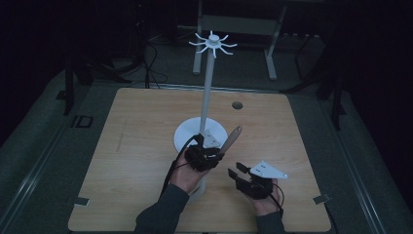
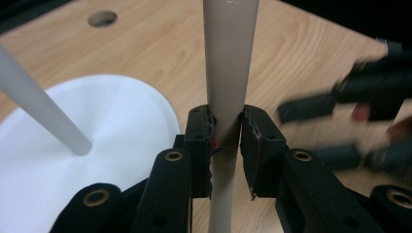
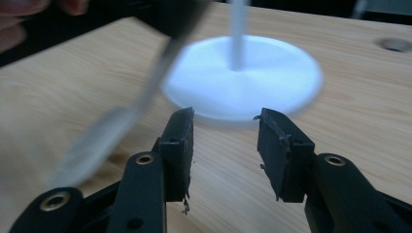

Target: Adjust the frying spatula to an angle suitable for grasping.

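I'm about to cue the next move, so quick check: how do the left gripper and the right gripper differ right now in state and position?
The left gripper is shut on a pale utensil handle; the right gripper is open with nothing between its jaws. In the high view, the left gripper sits beside the white stand base, while the right gripper hangs nearer the person, over bare table. Both are black, two-jawed and hand-held.

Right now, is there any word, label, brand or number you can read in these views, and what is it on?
"ID": dark marks on the grey floor strip left of the wooden table; uncertain in the dim light.
No readable text on the white stand, the utensil or either hand-held gripper.
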{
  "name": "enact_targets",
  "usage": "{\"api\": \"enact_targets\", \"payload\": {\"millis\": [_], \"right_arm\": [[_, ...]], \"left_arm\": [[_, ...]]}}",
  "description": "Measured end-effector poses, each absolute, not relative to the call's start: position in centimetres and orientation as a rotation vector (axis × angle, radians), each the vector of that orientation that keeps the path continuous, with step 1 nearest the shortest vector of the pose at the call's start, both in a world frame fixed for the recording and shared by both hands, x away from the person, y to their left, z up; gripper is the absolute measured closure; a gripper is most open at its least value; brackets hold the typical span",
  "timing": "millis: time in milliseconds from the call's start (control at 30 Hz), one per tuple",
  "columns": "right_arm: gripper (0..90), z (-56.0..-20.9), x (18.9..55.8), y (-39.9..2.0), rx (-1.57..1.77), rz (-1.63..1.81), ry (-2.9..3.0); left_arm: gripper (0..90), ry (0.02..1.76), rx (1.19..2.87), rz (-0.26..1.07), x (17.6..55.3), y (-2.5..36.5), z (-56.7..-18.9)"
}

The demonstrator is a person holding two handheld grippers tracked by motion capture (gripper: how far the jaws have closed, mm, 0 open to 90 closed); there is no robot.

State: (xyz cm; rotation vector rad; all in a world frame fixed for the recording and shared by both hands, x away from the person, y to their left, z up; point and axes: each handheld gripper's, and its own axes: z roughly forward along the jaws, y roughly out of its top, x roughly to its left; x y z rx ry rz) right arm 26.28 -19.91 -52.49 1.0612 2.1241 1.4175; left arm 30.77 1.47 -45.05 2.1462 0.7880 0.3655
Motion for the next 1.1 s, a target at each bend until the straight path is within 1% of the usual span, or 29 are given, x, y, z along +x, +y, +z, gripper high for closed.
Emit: {"api": "enact_targets", "payload": {"millis": [33,233,300,333,400,433,467,967,1033,1100], "right_arm": [[57.1,-52.2,26.4,-17.9,1.027,1.477,2.146],[58.4,-51.7,27.1,-15.8,1.02,1.579,2.144],[62.7,-51.5,27.6,-15.0,1.017,1.582,2.142],[62.7,-51.5,27.6,-15.0,1.017,1.582,2.142],[71.1,-51.6,28.0,-14.5,1.029,1.584,2.136],[71.1,-51.6,28.0,-14.5,1.029,1.584,2.136],[75.8,-51.7,28.1,-14.5,1.039,1.577,2.122],[78.0,-51.5,28.0,-14.5,1.019,1.59,2.107],[77.7,-51.3,27.9,-14.4,0.992,1.576,2.116],[77.6,-51.2,27.9,-14.4,0.988,1.567,2.118]], "left_arm": [[74.4,0.788,2.12,0.386,30.4,1.7,-44.6],[74.4,0.79,2.048,0.439,29.6,2.1,-43.7],[74.4,0.787,2.026,0.451,29.4,2.2,-43.5],[74.4,0.783,2.017,0.453,29.3,2.2,-43.4],[74.4,0.769,2.013,0.463,29.2,2.2,-43.3],[74.4,0.767,2.014,0.472,29.1,2.2,-43.3],[74.3,0.765,2.015,0.481,29.1,2.1,-43.3],[71.3,0.765,1.966,0.453,29.6,1.9,-44.0],[72.5,0.77,1.952,0.434,29.7,1.9,-44.1],[73.8,0.77,1.953,0.456,29.6,1.8,-44.1]]}}
